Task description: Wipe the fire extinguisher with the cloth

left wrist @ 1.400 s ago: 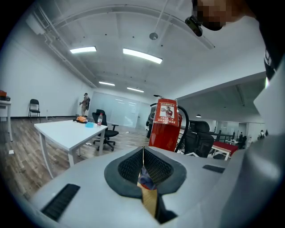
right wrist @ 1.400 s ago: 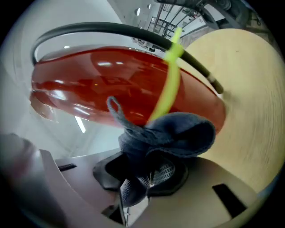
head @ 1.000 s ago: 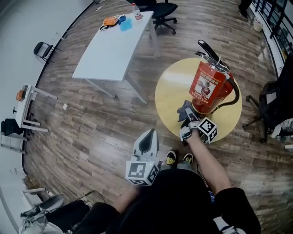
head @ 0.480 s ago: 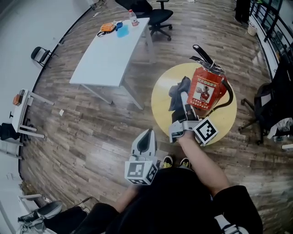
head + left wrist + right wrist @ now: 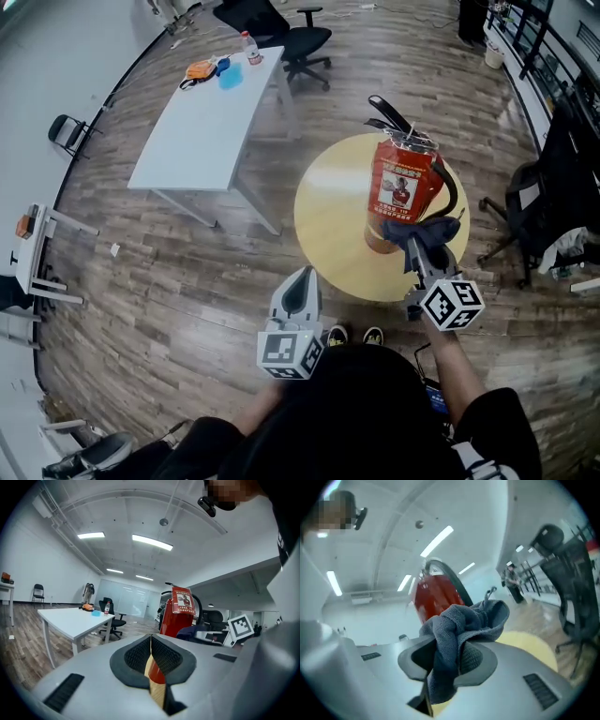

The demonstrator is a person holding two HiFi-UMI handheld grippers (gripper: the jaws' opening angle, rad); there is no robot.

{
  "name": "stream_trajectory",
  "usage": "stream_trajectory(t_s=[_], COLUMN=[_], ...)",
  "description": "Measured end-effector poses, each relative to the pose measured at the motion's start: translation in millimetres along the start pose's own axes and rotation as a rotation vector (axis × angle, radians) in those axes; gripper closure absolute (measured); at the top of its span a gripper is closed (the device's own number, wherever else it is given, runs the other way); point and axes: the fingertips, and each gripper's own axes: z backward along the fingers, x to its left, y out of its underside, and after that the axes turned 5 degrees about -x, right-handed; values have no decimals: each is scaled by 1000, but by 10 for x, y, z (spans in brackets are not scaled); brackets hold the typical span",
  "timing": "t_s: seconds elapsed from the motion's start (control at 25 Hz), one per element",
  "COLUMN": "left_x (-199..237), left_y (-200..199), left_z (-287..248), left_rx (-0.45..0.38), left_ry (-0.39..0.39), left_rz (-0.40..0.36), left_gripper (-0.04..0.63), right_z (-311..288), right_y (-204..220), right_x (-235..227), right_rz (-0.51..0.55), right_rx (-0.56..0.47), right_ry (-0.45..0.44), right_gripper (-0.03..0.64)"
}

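Left gripper (image 5: 151, 654): jaws pressed together, pads meeting along a thin seam, nothing clamped between them. It is held close to the person's body, off the near edge of the round yellow table (image 5: 330, 217) and well apart from the fire extinguisher (image 5: 401, 186).

Right gripper (image 5: 446, 663): jaws clenched on the grey cloth (image 5: 461, 623). The cloth is pinched between the pads. A bunched fold rises above the jaw tips, and a loose end hangs below them.

In the head view the right gripper reaches over the table's near right edge. The cloth sits at the lower right side of the extinguisher's red cylinder. It overlaps the cylinder there, but actual contact cannot be confirmed.

The fire extinguisher stands upright on the yellow table, right of centre, black handle uppermost and black hose curving down its right side.

Beyond the round table stands a white rectangular table (image 5: 192, 122). A bottle (image 5: 249, 47) stands at its far end, with a black office chair (image 5: 292, 37) just beside it.
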Motion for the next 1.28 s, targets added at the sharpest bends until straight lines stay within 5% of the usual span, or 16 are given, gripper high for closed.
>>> stream_trajectory(t_s=[0.16,0.32,0.68,0.76,1.04,1.28], left_x=[-106,-211,-51,-14,47,180], left_y=[-17,-43,-77,-86,-63,10], left_z=[-94,-141,-67,-68,-10,13], left_rx=[-2,-16,-29,-33,-29,-9], left_ry=[33,59,33,27,25,6], left_rz=[-2,0,27,32,43,51], left_gripper=[572,572,572,572,572,572], right_z=[126,355,607,406,-589,-488], right_y=[-926,-1817,-2838,-2735,-1365,-715], right_x=[629,1475,2289,2174,1340,1307], right_rz=[373,613,829,850,837,713], right_rx=[-68,-138,-217,-135,484,586], right_ry=[-215,-334,-414,-399,-264,-283], right_gripper=[508,508,508,508,508,509])
